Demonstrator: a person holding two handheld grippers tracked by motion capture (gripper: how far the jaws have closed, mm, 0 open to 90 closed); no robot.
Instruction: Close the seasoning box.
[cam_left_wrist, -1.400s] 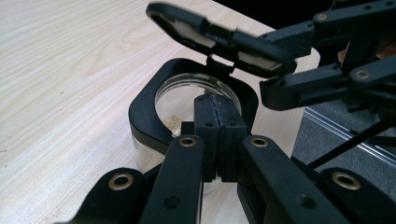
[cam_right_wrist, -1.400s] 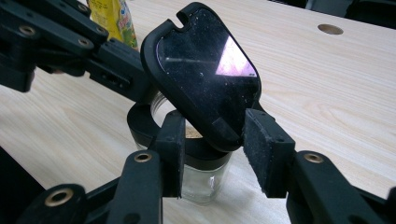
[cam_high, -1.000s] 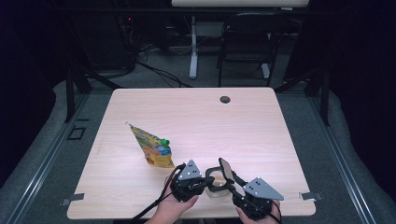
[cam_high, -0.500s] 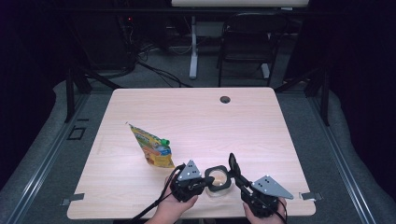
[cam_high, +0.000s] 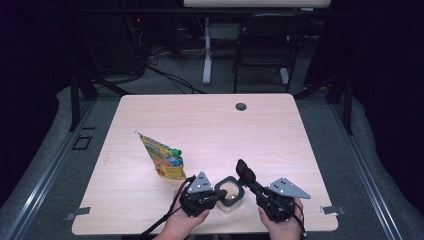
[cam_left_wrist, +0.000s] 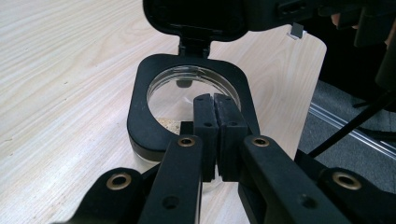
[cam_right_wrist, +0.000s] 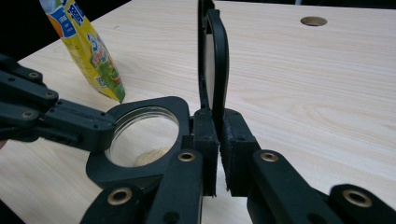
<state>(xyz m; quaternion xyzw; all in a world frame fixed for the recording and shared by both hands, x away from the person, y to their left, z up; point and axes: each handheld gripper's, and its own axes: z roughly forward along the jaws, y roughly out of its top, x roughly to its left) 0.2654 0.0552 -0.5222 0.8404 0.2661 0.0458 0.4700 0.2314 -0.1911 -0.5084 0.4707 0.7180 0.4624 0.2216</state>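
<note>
Left hand-held gripper (cam_high: 218, 196) held low at near bench (cam_high: 210, 125) edge, jaws closed on container rim (cam_left_wrist: 140, 126). Right hand-held gripper (cam_high: 246, 176) angled up-left, jaws clamped on raised lid (cam_right_wrist: 215, 56). Both hands (cam_high: 181, 225) gripped beneath, approx. level.

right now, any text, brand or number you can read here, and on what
None reads clearly.
Pouch: large pale characters on a blue patch at its top, cut off and blurred; the small print below is too small.
Pouch in the high view: printing too small.
Jar, lid, table: no text.
</note>
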